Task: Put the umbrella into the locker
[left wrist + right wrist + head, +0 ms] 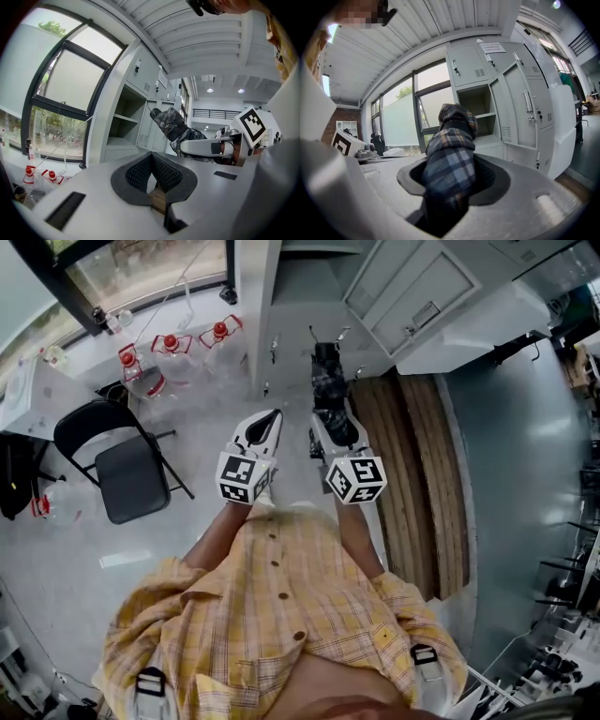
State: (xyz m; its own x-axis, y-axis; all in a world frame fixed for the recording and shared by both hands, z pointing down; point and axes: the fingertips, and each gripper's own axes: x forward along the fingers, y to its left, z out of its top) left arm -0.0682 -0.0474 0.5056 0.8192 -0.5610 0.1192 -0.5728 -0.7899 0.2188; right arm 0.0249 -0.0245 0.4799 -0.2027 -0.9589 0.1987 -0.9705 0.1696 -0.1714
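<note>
The folded plaid umbrella sticks forward out of my right gripper, which is shut on it; it fills the jaws in the right gripper view. Ahead stands the grey locker bank with one open compartment, its door swung to the right. My left gripper travels beside the right one at the same height. Its pads meet at the tip with nothing between them. From the left gripper view the umbrella and the right gripper show to the right, with the open compartment beyond.
A black folding chair stands to the left on the floor. Several water jugs with red caps line the window wall. A strip of wooden boards runs along the floor at the right, under the open locker doors.
</note>
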